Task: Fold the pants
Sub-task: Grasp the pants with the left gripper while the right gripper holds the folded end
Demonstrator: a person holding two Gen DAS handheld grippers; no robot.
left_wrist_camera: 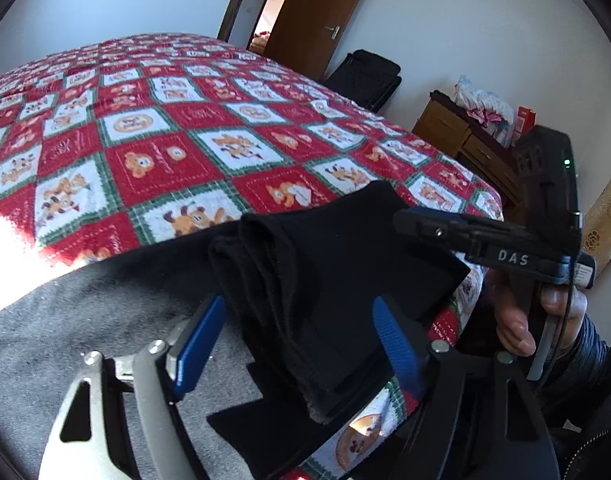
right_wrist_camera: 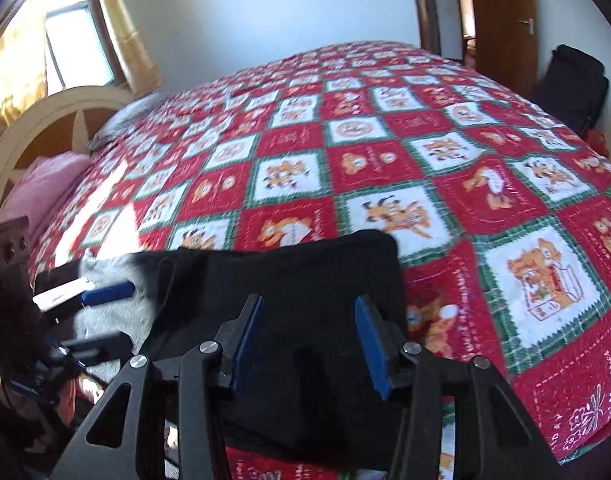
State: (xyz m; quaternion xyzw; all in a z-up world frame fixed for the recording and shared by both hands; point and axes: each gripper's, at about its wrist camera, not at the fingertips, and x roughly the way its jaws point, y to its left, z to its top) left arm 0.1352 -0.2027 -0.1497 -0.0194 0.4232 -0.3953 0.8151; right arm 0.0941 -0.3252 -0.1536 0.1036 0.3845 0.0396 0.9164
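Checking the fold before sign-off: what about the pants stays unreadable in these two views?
- Left wrist view: near end of the folded black pants hidden behind the left hand-held gripper.
- Right wrist view: black fabric blurred, layers indistinguishable; near edge behind the right hand-held gripper.

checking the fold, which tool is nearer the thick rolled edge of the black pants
Left. The left tool straddles the rolled edge; the right tool is over the flat part of the pants.

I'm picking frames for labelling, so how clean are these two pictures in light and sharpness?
Left wrist view: sharp, but sunlight burns out the bedspread at the left edge. Right wrist view: soft with motion blur, window glare at upper left, black pants nearly featureless. Both bend strongly at the rims.
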